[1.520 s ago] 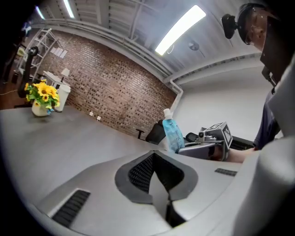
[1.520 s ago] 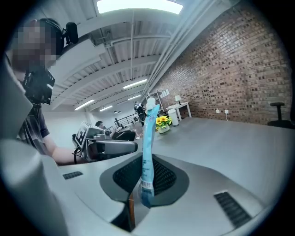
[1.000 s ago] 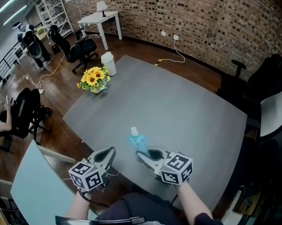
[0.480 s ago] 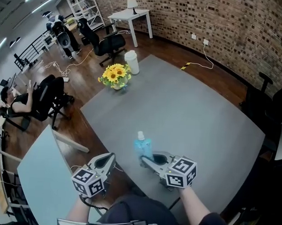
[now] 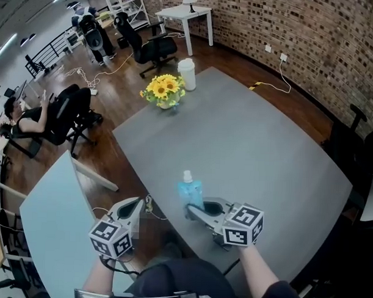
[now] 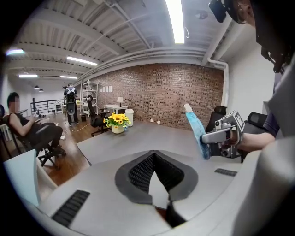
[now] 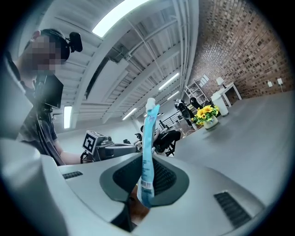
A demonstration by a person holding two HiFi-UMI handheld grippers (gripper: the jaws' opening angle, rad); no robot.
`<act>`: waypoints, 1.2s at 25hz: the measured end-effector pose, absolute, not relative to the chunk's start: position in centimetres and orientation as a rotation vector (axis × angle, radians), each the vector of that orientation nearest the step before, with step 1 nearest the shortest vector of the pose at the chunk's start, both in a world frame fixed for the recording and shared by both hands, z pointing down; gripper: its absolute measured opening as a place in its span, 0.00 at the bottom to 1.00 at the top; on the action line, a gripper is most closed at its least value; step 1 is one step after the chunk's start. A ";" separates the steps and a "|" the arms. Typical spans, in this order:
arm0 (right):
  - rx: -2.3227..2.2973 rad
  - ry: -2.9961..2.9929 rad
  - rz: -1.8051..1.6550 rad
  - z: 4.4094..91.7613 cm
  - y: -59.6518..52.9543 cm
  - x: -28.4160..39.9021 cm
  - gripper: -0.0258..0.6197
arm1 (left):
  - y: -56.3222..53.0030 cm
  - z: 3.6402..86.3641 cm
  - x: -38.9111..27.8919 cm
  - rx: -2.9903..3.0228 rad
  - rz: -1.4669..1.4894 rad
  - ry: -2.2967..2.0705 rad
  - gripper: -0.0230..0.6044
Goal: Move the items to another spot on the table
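A blue pouch (image 5: 190, 190) with a white cap stands upright near the grey table's (image 5: 260, 148) near edge. My right gripper (image 5: 194, 209) is shut on its lower part. In the right gripper view the pouch (image 7: 148, 152) rises from between the jaws of the right gripper (image 7: 146, 171). Whether its base touches the table I cannot tell. My left gripper (image 5: 135, 204) hovers left of the pouch, over the gap beside the table, shut and empty. The left gripper view shows its pads (image 6: 138, 170) pressed together, with the pouch (image 6: 198, 132) and right gripper (image 6: 216, 136) off to the right.
A pot of sunflowers (image 5: 164, 91) and a white container (image 5: 186, 74) stand at the table's far corner. A pale blue table (image 5: 53, 214) lies to the left. Office chairs (image 5: 154, 47), a seated person (image 5: 29, 118) and a white desk (image 5: 188, 14) are beyond.
My left gripper has swung left, away from the pouch and off the table's edge. The right gripper keeps its hold on the pouch, nearly in place. The head view has shifted.
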State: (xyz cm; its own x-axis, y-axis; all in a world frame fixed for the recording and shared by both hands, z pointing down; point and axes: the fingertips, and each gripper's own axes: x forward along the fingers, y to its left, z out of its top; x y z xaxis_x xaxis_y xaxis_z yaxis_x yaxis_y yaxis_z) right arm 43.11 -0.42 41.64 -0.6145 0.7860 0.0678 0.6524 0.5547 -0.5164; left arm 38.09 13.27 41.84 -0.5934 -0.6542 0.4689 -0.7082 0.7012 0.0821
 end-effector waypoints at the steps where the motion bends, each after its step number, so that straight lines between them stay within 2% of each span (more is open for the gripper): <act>1: -1.198 -2.495 0.669 41.5 -0.2 43.1 0.10 | 14.2 41.8 37.8 1.023 0.140 -2.452 0.03; 8: -1.170 -2.447 0.691 41.9 1.8 41.0 0.10 | 21.3 43.0 34.3 0.884 0.101 -2.523 0.03; 17: -1.226 -2.375 0.545 41.8 10.8 33.5 0.10 | 31.9 46.8 28.3 0.758 0.086 -2.545 0.03; 24: -1.279 -2.284 0.427 41.8 19.0 27.8 0.10 | 38.7 49.2 22.5 0.708 -0.072 -2.563 0.03; 30: -1.362 -2.200 0.333 41.2 24.3 25.3 0.10 | 44.9 49.7 21.9 0.590 -0.259 -2.604 0.03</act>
State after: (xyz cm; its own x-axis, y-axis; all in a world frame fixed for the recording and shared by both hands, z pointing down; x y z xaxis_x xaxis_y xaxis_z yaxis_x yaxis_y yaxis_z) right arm 25.33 24.34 41.21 -0.3542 0.8845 0.3038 0.7548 0.4622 -0.4655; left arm 21.89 44.86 49.66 -0.8050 -0.4474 0.3896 -0.3618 0.8907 0.2753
